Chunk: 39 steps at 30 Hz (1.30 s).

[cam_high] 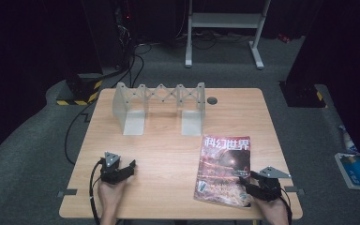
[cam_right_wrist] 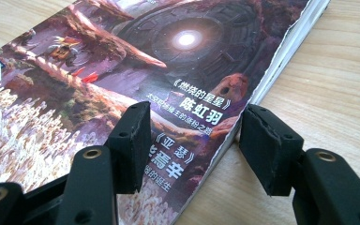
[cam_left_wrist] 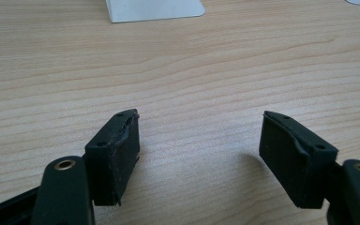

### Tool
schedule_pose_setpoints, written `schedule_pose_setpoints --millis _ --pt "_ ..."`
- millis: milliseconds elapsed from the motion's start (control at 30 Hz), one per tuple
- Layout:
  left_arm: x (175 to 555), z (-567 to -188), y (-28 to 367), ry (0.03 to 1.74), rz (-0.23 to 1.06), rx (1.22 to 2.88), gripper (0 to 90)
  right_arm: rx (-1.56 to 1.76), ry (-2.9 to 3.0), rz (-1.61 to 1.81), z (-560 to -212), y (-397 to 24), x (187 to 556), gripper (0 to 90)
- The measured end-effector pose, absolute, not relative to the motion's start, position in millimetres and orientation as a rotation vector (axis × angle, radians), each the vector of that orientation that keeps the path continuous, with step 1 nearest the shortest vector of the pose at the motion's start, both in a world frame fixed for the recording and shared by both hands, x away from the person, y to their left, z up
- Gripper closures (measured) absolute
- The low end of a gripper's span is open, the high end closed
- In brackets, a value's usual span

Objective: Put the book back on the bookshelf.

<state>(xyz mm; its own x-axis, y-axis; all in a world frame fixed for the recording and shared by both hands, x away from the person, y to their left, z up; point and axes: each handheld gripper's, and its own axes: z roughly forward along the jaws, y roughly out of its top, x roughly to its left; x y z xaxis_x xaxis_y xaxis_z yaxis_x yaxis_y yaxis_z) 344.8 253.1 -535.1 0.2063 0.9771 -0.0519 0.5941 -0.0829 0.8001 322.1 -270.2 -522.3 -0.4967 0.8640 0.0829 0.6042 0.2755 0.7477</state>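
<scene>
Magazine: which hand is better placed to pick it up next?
Right. The right tongs stand open astride the magazine's near right edge, one jaw over the cover, one on the table beside it. The left tongs are open over bare wood, well apart from it.

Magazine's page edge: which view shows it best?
Right gripper view. The magazine lies close up there, its page edge running between the right gripper's open fingers. The high view shows the whole magazine small, edge unreadable. The left gripper view has bare table.
</scene>
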Motion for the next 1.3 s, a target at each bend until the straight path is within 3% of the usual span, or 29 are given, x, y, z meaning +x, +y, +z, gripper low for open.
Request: schedule_pose_setpoints --millis 433,1300 --pt "343 -535 249 1.461 0.695 1.798 27.4 1.315 2.235 1.101 -524 -262 315 44.0" --pt "340 -530 251 1.417 0.569 1.744 31.3 1.275 2.269 1.116 -525 -234 316 44.1"
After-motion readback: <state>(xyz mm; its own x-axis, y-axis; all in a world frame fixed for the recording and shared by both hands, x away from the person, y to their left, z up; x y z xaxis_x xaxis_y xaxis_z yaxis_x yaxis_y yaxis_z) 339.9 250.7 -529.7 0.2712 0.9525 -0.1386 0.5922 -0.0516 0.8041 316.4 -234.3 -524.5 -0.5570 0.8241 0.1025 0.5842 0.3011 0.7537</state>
